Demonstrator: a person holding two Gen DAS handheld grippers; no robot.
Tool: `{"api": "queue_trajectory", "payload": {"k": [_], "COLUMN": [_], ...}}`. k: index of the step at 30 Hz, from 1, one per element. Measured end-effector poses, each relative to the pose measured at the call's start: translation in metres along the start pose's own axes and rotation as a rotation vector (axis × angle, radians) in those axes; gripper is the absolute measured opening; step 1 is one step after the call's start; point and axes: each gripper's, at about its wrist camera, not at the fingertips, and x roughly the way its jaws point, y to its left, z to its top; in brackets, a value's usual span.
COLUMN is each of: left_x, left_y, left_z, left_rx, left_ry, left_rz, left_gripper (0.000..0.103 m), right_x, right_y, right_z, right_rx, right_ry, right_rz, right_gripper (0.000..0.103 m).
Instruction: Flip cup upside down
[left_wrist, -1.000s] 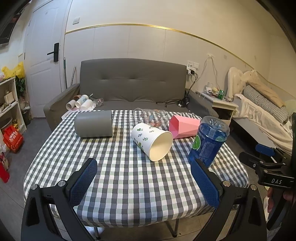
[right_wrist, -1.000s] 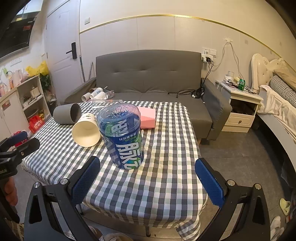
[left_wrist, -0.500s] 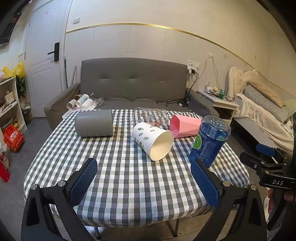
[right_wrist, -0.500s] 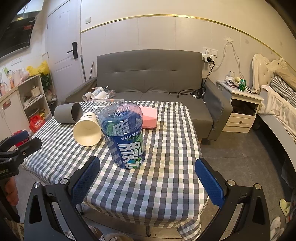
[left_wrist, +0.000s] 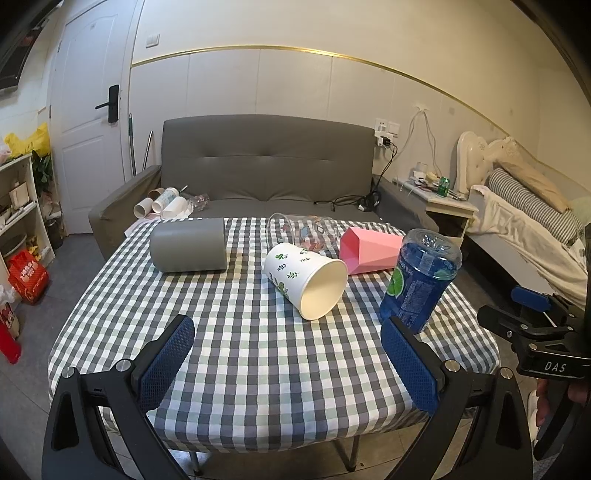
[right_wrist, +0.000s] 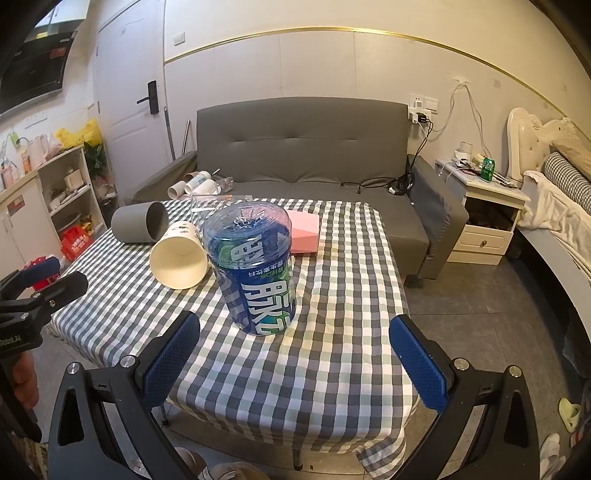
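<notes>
Several cups rest on the checked table. A white paper cup with green leaves lies on its side, mouth toward me. Behind it lie a grey cup, a clear printed cup and a pink faceted cup, all on their sides. A blue cup cut from a bottle stands mouth down. My left gripper is open near the front edge, holding nothing. My right gripper is open just before the blue cup.
A grey sofa with loose cups stands behind the table. A shelf is at the left, a nightstand and bed at the right. Grey floor lies right of the table.
Both grippers have eased slightly forward toward the table; the cups lie as before and both stay open.
</notes>
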Motion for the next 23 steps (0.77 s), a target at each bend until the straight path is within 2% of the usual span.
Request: {"api": "queue_trajectory", "payload": {"k": [23], "left_x": [0.0012], "left_y": [0.0032], "left_z": [-0.0002], "left_rx": [-0.003], "left_ry": [0.001], "left_rz": [0.006], "left_gripper": [0.103], "right_x": [0.0029], "right_y": [0.0018], "right_z": [-0.0067], "right_rx": [-0.002], "right_ry": [0.013], "right_rz": [-0.002], "right_gripper": [0.103]}}
